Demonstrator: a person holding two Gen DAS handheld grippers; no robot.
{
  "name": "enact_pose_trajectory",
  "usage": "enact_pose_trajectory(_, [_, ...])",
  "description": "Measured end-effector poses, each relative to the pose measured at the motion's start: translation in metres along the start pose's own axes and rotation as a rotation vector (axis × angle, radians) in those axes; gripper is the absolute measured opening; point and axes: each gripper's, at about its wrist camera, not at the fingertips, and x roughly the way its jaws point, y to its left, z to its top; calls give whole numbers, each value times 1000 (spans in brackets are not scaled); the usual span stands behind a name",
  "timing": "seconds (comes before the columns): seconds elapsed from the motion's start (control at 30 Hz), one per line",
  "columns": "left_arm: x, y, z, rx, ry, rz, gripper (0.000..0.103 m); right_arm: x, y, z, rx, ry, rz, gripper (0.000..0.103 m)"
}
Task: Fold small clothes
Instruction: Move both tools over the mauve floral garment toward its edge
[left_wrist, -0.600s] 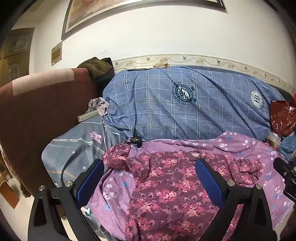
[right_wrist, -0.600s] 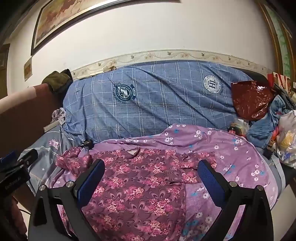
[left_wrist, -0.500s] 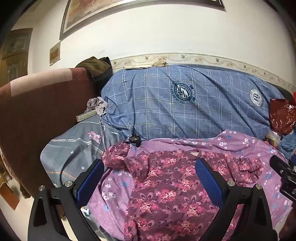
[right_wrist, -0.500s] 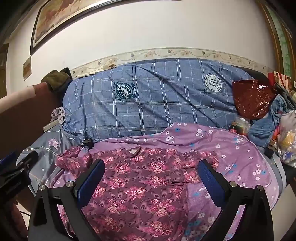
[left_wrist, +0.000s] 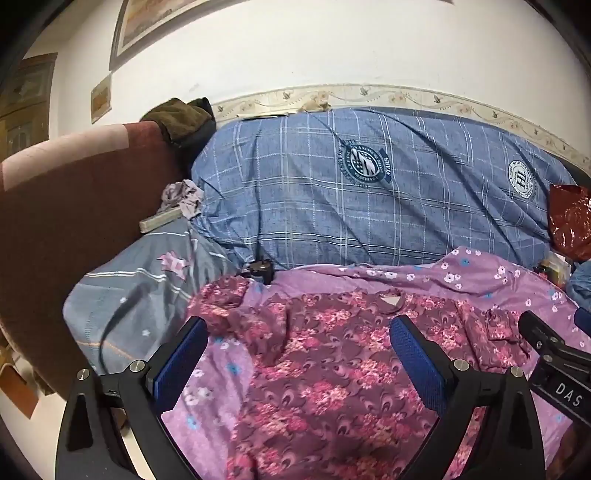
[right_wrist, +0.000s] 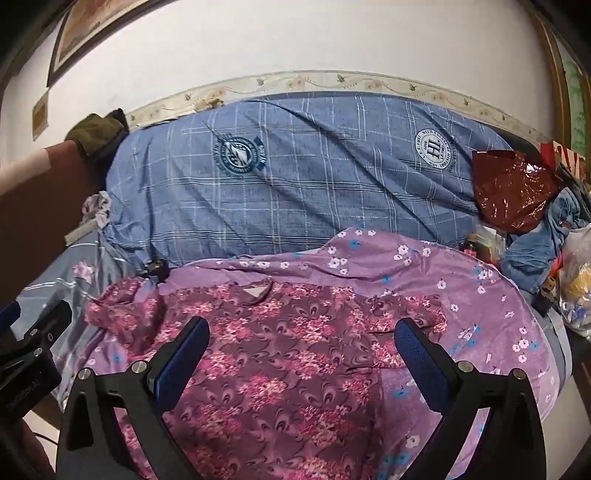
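A maroon shirt with pink flowers (left_wrist: 332, 369) (right_wrist: 288, 362) lies spread face up on a lilac flowered sheet (left_wrist: 461, 273) (right_wrist: 461, 280), collar toward the back, its left sleeve (left_wrist: 221, 299) bunched. My left gripper (left_wrist: 299, 362) hovers open above the shirt's left half, nothing between its blue pads. The right gripper (right_wrist: 301, 360) hangs open over the shirt's middle and right side, also empty. Each gripper's black body shows at the edge of the other's view.
A big blue plaid quilt (left_wrist: 369, 192) (right_wrist: 295, 184) is heaped behind the shirt against the wall. A dark red headboard (left_wrist: 74, 221) and grey pillow (left_wrist: 140, 295) stand left. A red foil bag (right_wrist: 513, 188), blue clothes (right_wrist: 535, 240) and plastic bags crowd the right.
Both grippers have drifted slightly, so the scene sits a little lower in each view. The shirt lies as before and both stay open.
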Motion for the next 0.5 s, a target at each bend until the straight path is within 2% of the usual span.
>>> enact_pose_trajectory(0.27, [61,-30,2,-1,-3,-20,100,45,-19,5,14,9,-65,101])
enact_pose_trajectory(0.5, [122,-54,7,-13,22,-5,100,86,-29,9,33,23,-103,101])
